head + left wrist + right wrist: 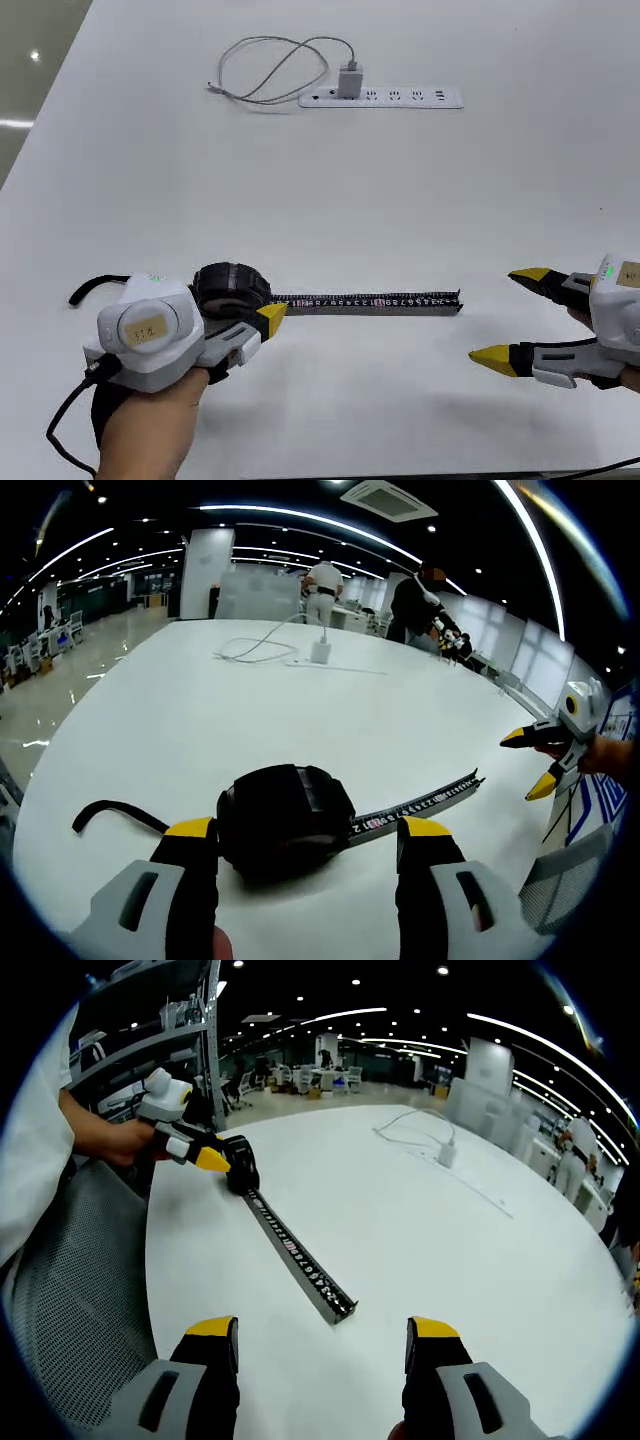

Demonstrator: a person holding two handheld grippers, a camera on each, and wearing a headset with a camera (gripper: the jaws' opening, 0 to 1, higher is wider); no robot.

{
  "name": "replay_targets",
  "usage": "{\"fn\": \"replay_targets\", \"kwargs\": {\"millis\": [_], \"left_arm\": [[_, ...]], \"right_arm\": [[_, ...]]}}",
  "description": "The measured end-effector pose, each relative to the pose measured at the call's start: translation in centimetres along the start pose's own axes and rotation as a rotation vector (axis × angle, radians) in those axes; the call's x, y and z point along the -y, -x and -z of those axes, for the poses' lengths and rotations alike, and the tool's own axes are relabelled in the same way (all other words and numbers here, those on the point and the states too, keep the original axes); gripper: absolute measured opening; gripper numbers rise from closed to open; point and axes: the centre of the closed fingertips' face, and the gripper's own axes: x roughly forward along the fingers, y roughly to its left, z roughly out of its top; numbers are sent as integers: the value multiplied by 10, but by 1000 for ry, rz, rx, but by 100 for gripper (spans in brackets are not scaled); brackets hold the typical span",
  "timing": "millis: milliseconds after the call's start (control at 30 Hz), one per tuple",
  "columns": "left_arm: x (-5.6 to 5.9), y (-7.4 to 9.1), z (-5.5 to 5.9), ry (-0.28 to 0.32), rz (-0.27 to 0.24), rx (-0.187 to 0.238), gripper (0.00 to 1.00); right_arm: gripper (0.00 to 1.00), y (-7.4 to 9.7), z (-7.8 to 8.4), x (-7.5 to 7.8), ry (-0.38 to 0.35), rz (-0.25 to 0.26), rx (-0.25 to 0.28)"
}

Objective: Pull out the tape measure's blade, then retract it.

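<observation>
The black tape measure case [230, 285] [285, 815] lies on the white table [330, 200] between the jaws of my left gripper [245, 300] [308, 828]. The jaws stand wide; the left one touches the case, while the right one is a small gap away. The blade [370, 301] [420, 805] [295, 1252] is drawn out flat along the table toward the right. Its hooked end lies a short way in front of my right gripper [492, 313] [322, 1328], which is open and holds nothing. In the right gripper view, the left gripper [225, 1160] sits at the case [240, 1168].
A white power strip [385, 97] with a plugged charger and a looped cable [270, 70] lies at the far side of the table. The case's black wrist strap [90, 290] trails left. The table's near edge runs just below the grippers. People [323, 585] stand beyond the table.
</observation>
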Motion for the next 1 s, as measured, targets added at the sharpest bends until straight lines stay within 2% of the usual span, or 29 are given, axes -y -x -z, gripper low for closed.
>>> {"fn": "replay_targets", "kwargs": {"millis": [433, 733, 1000], "left_arm": [[-5, -7, -1, 44, -68, -5, 67], [-7, -9, 0, 35, -105, -13, 64], [-10, -12, 0, 54, -126, -10, 63]], "right_arm": [[56, -12, -2, 7, 67, -55, -42], [51, -20, -1, 11, 100, -84, -61], [48, -28, -1, 14, 120, -108, -74]]}}
